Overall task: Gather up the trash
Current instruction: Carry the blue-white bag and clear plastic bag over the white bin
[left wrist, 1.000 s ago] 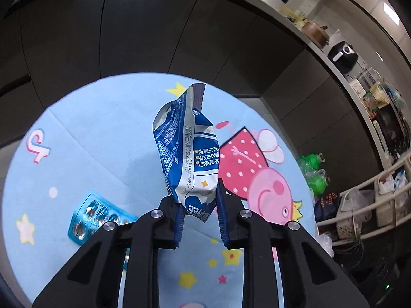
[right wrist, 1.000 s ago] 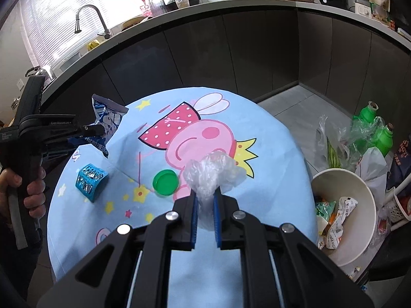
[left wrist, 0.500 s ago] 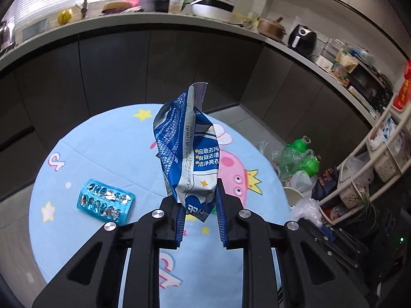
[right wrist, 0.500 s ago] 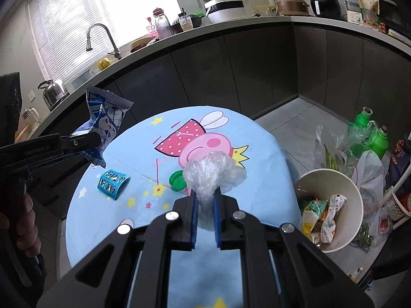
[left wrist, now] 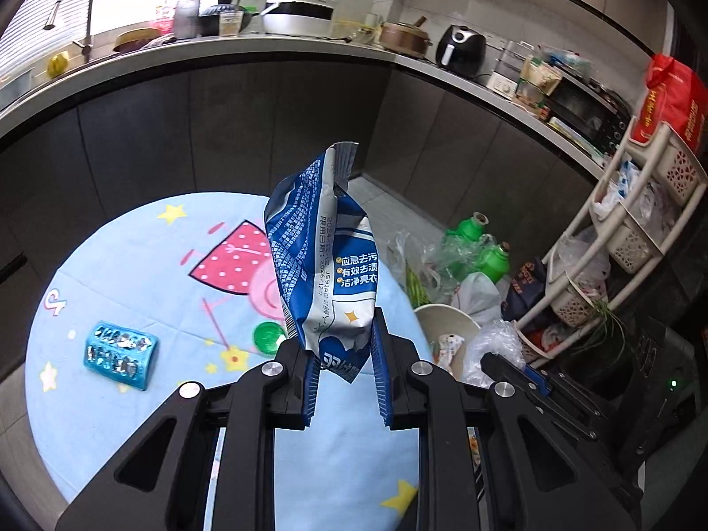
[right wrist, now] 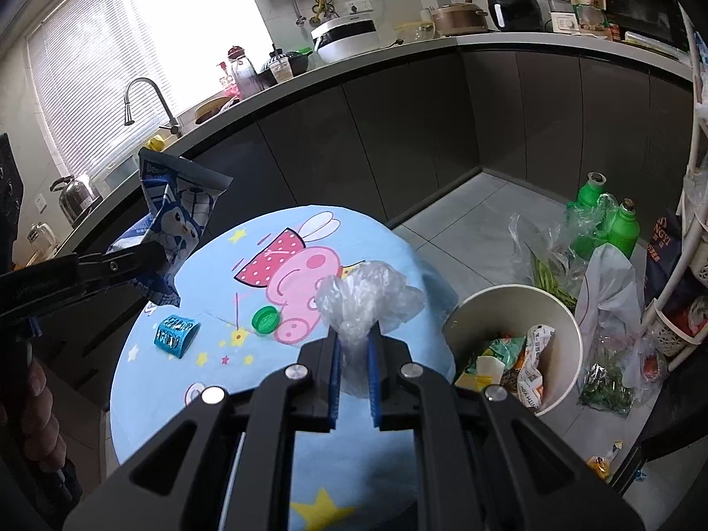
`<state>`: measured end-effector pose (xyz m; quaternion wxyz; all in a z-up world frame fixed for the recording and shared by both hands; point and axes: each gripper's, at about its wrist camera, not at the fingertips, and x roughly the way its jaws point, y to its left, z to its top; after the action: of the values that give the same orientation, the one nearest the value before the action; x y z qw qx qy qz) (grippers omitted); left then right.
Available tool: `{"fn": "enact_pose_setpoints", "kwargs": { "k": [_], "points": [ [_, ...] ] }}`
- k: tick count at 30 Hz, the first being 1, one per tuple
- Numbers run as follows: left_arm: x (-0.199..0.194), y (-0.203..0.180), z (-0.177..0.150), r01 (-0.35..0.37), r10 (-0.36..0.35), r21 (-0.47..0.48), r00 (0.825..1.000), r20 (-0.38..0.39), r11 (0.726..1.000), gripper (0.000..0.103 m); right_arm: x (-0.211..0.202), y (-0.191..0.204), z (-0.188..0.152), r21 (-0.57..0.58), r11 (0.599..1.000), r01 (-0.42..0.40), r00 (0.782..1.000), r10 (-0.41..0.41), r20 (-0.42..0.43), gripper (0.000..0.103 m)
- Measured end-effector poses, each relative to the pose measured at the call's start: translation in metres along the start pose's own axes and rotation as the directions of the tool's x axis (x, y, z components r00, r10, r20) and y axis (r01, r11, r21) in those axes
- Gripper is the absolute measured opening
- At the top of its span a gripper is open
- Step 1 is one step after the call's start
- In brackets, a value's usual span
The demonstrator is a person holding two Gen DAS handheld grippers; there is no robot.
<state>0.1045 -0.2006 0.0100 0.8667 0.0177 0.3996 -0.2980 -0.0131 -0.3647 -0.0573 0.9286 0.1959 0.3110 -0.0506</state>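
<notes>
My left gripper (left wrist: 343, 376) is shut on a crumpled blue and white wrapper (left wrist: 321, 256), held upright above the round table. The right wrist view shows that same wrapper (right wrist: 177, 217) in the left gripper (right wrist: 152, 263) at the table's left edge. My right gripper (right wrist: 354, 354) is shut on a wad of clear plastic film (right wrist: 365, 298), above the table's right side. A blue blister pack (left wrist: 119, 353) (right wrist: 175, 331) and a green bottle cap (left wrist: 267, 338) (right wrist: 265, 319) lie on the cartoon tablecloth (left wrist: 132, 274). A white bin (right wrist: 513, 305) (left wrist: 431, 314) holding several wrappers stands on the floor to the right.
Green bottles (right wrist: 606, 221) and plastic bags (right wrist: 608, 287) crowd the floor behind the bin. A white basket rack (left wrist: 628, 230) stands at the far right. Dark cabinets and a cluttered kitchen counter (right wrist: 398, 51) curve round the back. A hand (right wrist: 37, 416) holds the left gripper's handle.
Both grippers have risen and swung rightward toward the bin with their loads still held. The left view now takes in the bin, the bottles and the right gripper's tip.
</notes>
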Motion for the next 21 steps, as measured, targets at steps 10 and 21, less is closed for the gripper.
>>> {"fn": "enact_pose_setpoints", "kwargs": {
  "k": [10, 21],
  "points": [
    [0.020, -0.042, -0.001, 0.049, -0.047, 0.059, 0.998, -0.035, 0.997, 0.020, -0.009, -0.042, -0.005, 0.079, 0.996, 0.046, 0.999, -0.047, 0.011, 0.012],
    [0.044, -0.075, -0.001, 0.091, -0.083, 0.107, 0.993, -0.082, 0.990, 0.020, -0.006, -0.078, -0.014, 0.154, 0.985, 0.079, 0.997, -0.079, -0.005, 0.012]
  ]
}}
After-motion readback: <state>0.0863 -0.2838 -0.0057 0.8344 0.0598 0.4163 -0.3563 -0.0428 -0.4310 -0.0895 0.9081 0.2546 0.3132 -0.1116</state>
